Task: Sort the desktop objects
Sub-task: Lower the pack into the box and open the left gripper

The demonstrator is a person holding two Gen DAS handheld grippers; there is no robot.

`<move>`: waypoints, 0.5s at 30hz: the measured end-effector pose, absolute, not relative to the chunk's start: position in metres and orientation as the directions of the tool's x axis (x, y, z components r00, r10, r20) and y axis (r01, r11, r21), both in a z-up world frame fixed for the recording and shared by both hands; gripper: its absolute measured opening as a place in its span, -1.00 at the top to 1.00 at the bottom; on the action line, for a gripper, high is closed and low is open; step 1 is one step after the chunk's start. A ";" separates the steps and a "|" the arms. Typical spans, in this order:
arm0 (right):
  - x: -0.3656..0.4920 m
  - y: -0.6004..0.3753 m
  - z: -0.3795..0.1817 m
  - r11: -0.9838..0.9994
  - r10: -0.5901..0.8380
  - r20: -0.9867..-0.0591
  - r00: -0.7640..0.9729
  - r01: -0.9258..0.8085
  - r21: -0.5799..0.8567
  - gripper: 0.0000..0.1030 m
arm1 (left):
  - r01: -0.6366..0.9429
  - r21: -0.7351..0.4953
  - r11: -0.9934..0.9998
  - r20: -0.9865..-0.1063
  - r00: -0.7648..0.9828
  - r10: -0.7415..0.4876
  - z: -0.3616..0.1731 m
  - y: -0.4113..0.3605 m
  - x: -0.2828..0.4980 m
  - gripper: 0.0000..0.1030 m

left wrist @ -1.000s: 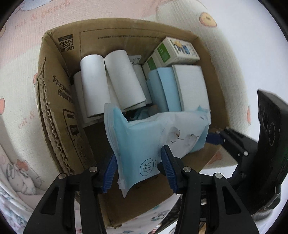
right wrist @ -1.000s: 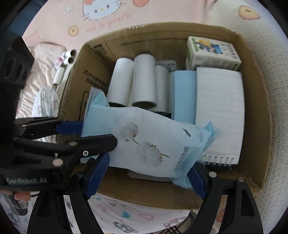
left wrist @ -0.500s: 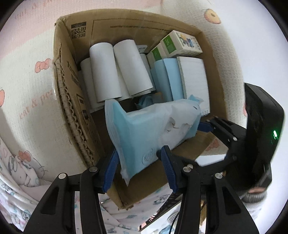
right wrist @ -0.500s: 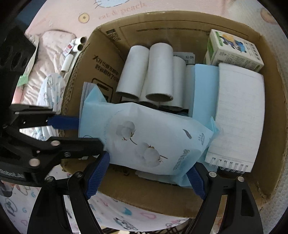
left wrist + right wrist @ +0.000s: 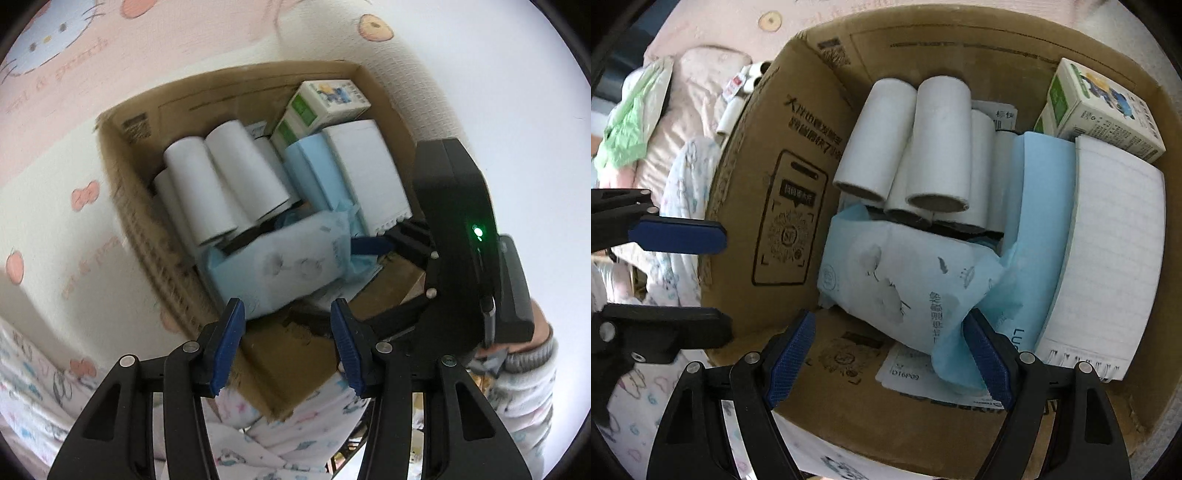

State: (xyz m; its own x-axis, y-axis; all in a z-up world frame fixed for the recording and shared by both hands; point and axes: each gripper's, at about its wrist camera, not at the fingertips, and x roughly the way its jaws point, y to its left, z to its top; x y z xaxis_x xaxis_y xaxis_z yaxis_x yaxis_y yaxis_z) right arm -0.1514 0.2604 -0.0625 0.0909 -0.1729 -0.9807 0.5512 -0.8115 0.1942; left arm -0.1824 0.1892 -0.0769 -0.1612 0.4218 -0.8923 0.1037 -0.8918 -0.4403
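Left cam first: my left tongs (image 5: 286, 339) are spread wide with nothing between them, hanging just outside the near wall of the box (image 5: 295, 358). The box sits on a pink-and-white cartoon mat (image 5: 55, 166). Inside it, the blue tissue pack (image 5: 284, 266) lies against the near wall, white rolls (image 5: 221, 188) behind it, a notebook (image 5: 369, 173) to the rolls' right, and a green-and-white carton (image 5: 328, 103) in the far right corner. My right tongs (image 5: 373, 245) poke in over the box's right side.

Right cam: right tongs (image 5: 890, 354) are wide too, one pad touching the pack (image 5: 905, 277) at its right end, not gripping it. The pack rests on the box (image 5: 798, 184) floor in front of the rolls (image 5: 923, 147). Left of the box my left tongs (image 5: 679, 277) hang outside, with a pink pillow (image 5: 690, 92) and rumpled bedding (image 5: 672, 229) beyond.
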 end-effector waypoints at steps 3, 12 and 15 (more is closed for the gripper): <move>-0.154 0.271 -0.055 -0.841 -0.206 -0.976 0.070 0.498 0.213 -0.58 | 0.064 -0.450 -0.891 -0.886 -0.161 0.435 -0.080 0.195 -0.196 -0.03; -0.154 0.342 -0.007 -0.958 -0.260 -0.952 -0.164 0.165 0.233 0.04 | -0.005 -0.499 -0.866 -0.850 -0.192 0.491 -0.086 0.218 -0.228 -0.01; -0.153 0.362 -0.002 -0.975 -0.215 -0.954 -0.209 0.094 0.199 0.32 | -0.061 -0.458 -0.887 -0.867 -0.186 0.461 -0.091 0.235 -0.231 -0.01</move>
State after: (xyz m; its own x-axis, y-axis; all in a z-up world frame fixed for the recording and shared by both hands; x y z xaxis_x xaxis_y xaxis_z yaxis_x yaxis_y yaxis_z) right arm -0.1525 0.3622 -0.0015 -0.2088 -0.2152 -0.9540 0.0942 -0.9754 0.1994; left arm -0.2312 0.2350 -0.0915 -0.1863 0.4613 -0.8675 -0.0608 -0.8866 -0.4584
